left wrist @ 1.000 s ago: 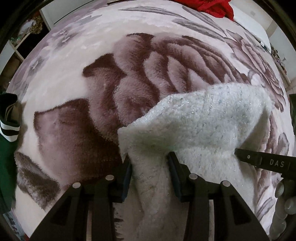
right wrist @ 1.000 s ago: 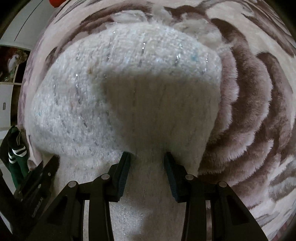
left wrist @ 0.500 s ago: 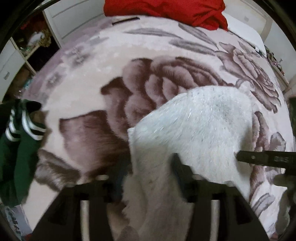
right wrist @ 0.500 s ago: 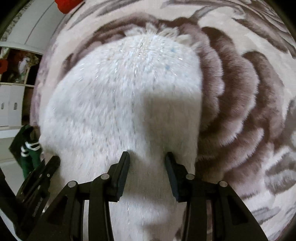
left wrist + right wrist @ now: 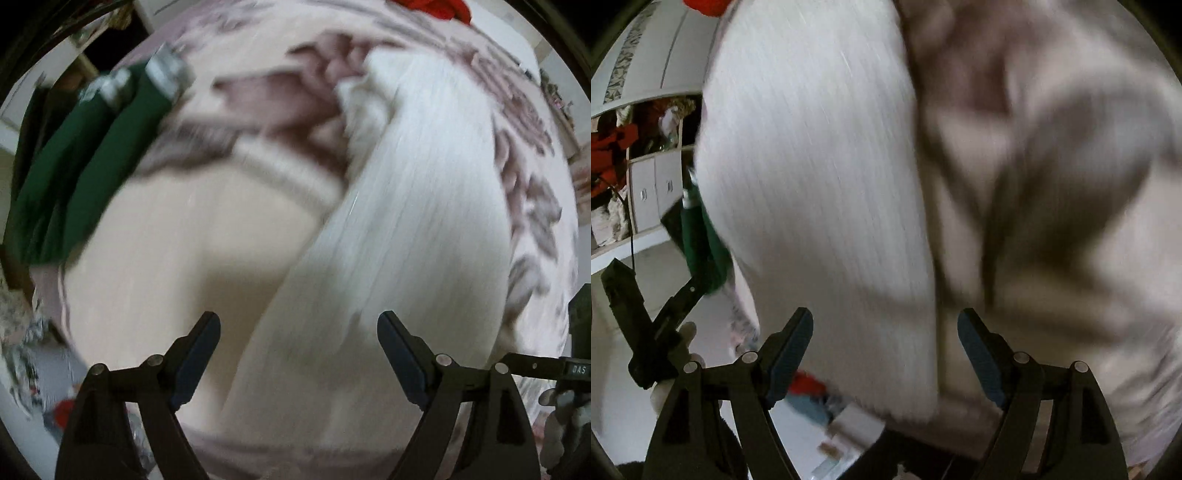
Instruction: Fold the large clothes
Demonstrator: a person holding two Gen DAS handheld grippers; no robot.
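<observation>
The fold just laid appears finished and let go: the left gripper (image 5: 299, 350) has just been opening and its jaws now stand wide with nothing pinched, and the right gripper (image 5: 886, 347) has likewise just been opening, its pads clear of any cloth. The fluffy white knitted sweater (image 5: 406, 206) lies folded on the plush pink blanket with a brown rose pattern (image 5: 207, 236), a long pale band running away from the left gripper's fingers; in the right wrist view the same sweater (image 5: 820, 177) fills the space ahead of the open jaws, with blanket (image 5: 1071, 184) to its right. My reading is that the step in hand is the release after a fold. The next move calls for choosing a fresh edge or corner of the sweater, bringing both sets of fingers down either side of it, and pinching enough thick pile that it does not slip. Both views are badly smeared, so the sweater's exact outline cannot be told. Left of the sweater lies a dark green garment with white stripes (image 5: 85, 173); beyond the sweater's far end, a heap of red cloth (image 5: 436, 9). Further left of the sweater stand white cabinets (image 5: 653, 192) with cluttered shelves.
</observation>
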